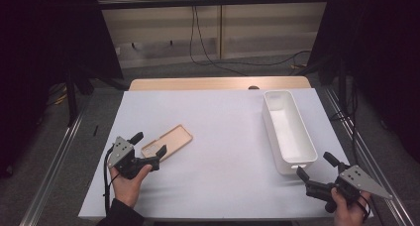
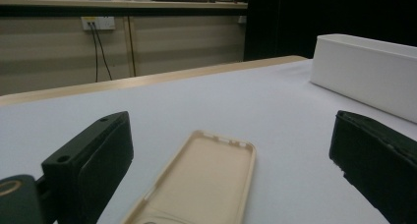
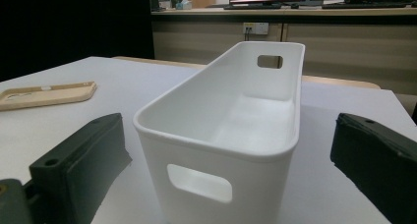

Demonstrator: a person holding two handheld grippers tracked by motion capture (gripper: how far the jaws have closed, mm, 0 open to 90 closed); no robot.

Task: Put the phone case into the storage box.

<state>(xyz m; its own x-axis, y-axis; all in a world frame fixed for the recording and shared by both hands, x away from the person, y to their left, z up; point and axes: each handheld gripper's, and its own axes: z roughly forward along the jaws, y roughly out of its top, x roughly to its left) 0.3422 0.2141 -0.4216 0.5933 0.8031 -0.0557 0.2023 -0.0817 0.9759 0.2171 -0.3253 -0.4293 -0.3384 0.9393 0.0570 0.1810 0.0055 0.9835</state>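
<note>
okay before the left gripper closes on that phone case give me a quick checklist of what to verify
1. Left gripper open wide enough: ok, its jaws stand apart on either side of the case.
2. Beige rubbery phone case lined up between the jaws: ok, lying flat with its hollow side up.
3. Case free of other things: ok, nothing rests on it or touches it.
4. Long white plastic bin empty and upright: ok.
5. Right gripper clear of the bin: ok, open, just short of the bin's near end.
6. Grip on the case's thin rim will hold: cannot tell.
</note>
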